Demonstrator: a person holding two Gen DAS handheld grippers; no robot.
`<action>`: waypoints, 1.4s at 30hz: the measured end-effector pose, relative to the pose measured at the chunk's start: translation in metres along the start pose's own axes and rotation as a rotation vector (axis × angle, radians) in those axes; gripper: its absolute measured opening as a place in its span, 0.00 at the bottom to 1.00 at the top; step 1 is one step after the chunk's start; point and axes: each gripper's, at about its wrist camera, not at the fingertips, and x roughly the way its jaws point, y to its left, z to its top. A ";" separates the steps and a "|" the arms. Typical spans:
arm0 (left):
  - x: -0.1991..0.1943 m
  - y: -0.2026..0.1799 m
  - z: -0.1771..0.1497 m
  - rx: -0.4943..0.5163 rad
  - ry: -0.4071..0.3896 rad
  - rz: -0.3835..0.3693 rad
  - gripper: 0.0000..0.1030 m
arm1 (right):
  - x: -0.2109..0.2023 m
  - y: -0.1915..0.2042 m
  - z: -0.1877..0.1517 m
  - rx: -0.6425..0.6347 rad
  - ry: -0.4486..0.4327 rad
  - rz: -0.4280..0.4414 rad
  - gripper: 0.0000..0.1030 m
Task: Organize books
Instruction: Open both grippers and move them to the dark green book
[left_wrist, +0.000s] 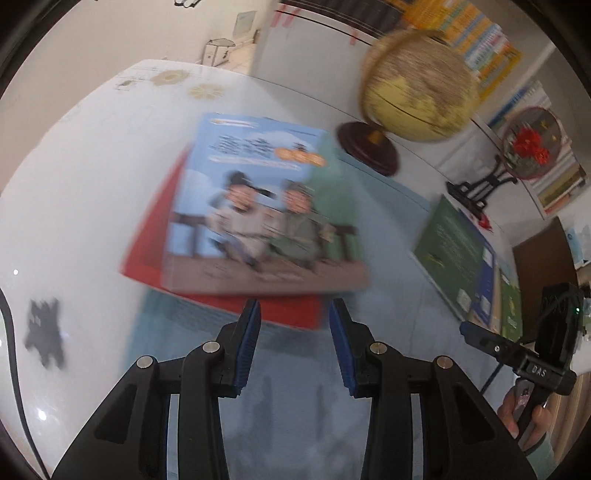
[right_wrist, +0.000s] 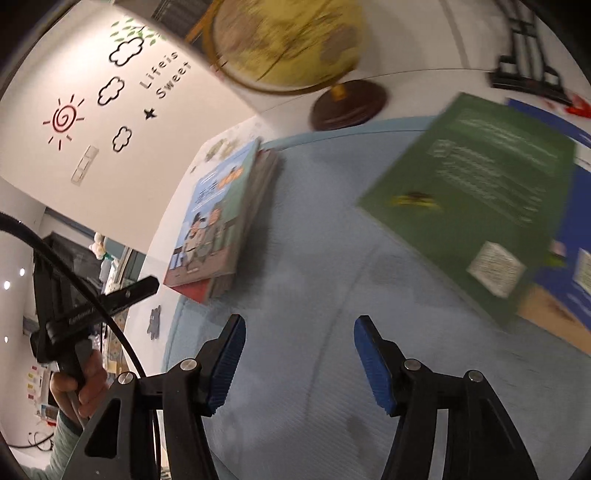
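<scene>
A stack of books lies on the blue mat (left_wrist: 295, 369), with a blue cartoon-cover book (left_wrist: 258, 206) on top and a red book (left_wrist: 147, 251) beneath it. My left gripper (left_wrist: 295, 306) hovers just short of the stack's near edge, open, with nothing between its pads. In the right wrist view the same stack (right_wrist: 218, 218) lies to the left and a green book (right_wrist: 472, 192) rests on a dark blue book (right_wrist: 565, 221) to the right. My right gripper (right_wrist: 301, 321) hangs open over bare mat (right_wrist: 314, 258) between them, holding nothing.
A yellow globe (left_wrist: 417, 85) on a dark round base stands behind the stack. A black stand (left_wrist: 476, 184) with a round red-flower fan (left_wrist: 532, 144) sits at the back right. The white table (left_wrist: 74, 184) extends left, with a black sticker (left_wrist: 44, 336).
</scene>
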 end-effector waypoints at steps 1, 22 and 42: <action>0.001 -0.009 -0.004 0.002 0.002 -0.011 0.35 | -0.007 -0.007 -0.004 0.008 -0.004 -0.001 0.57; 0.147 -0.186 0.039 0.242 0.154 -0.005 0.35 | -0.093 -0.141 -0.009 0.214 -0.165 -0.177 0.57; 0.171 -0.204 0.027 0.398 0.254 -0.070 0.37 | -0.049 -0.131 0.017 0.115 -0.105 -0.250 0.39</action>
